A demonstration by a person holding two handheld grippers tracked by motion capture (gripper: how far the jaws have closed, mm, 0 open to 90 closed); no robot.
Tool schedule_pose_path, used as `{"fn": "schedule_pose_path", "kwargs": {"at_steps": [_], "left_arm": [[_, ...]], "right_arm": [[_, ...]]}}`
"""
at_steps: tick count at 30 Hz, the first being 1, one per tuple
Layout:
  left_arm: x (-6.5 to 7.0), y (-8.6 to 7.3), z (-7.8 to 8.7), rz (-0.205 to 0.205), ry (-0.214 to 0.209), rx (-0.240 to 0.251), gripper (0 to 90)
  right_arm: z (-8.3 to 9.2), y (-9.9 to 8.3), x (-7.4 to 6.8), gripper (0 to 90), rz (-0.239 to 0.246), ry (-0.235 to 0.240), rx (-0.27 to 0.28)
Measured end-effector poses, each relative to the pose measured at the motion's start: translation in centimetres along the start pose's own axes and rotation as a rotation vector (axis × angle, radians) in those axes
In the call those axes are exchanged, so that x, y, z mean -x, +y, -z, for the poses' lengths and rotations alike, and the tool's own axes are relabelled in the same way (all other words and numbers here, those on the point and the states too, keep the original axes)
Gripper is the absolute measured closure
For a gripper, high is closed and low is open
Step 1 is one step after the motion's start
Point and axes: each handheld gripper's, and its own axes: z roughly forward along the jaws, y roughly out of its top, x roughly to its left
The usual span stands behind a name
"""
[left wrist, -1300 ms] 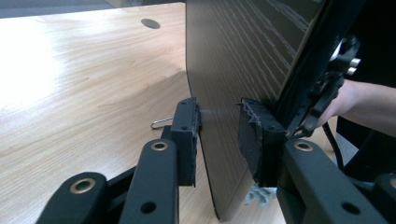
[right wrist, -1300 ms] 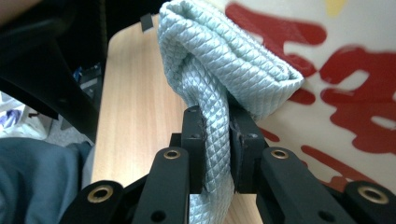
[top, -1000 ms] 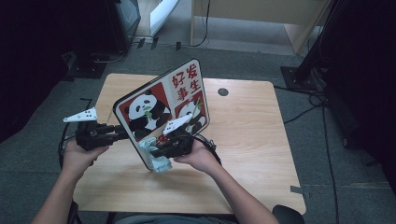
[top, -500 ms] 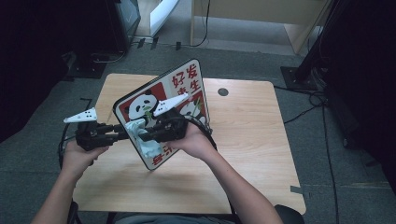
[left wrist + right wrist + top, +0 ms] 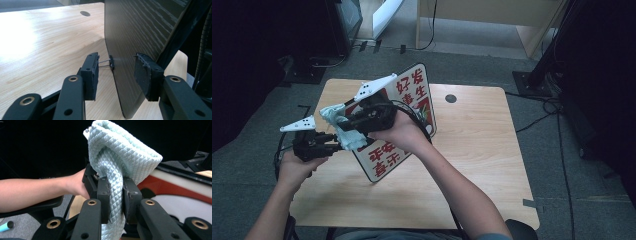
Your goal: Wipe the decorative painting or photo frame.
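A picture board [image 5: 412, 95] with a panda and red characters stands tilted on the wooden table [image 5: 482, 150]. My left gripper [image 5: 329, 142] is at its left edge. In the left gripper view its jaws [image 5: 117, 72] straddle the board's dark back [image 5: 135, 30] near a small metal clip [image 5: 111, 62]. They have just been opening, and the pads stand off the board. My right gripper [image 5: 343, 121] is raised in front of the board's upper left, shut on a pale green quilted cloth [image 5: 343, 131]. The cloth [image 5: 117, 157] bunches up between the pads of the right gripper [image 5: 116, 192].
A round cable hole [image 5: 451, 98] lies in the table behind the board. Wooden furniture [image 5: 472, 20] stands on the floor beyond the table, and cables [image 5: 542, 107] trail at the right. The person's left forearm [image 5: 37, 190] crosses the right gripper view.
My right gripper has risen with the cloth from the board's lower edge to its upper left. The left hand has stayed in place at the board's edge.
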Motion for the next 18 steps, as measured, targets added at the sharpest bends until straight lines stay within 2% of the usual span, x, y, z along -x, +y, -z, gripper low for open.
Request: {"fn": "schedule_pose_path", "kwargs": {"at_steps": [5,18], "left_arm": [[0.1,0.0,0.0,-0.005,-0.005,0.005,55.3],[0.2,0.1,-0.1,-0.005,-0.004,-0.002,55.4]], "right_arm": [[-0.6,-0.4,0.4,78.6,0.0,0.0,-0.008],[-1.5,-3.1,0.8,78.6,-0.037,0.016,-0.042]]}}
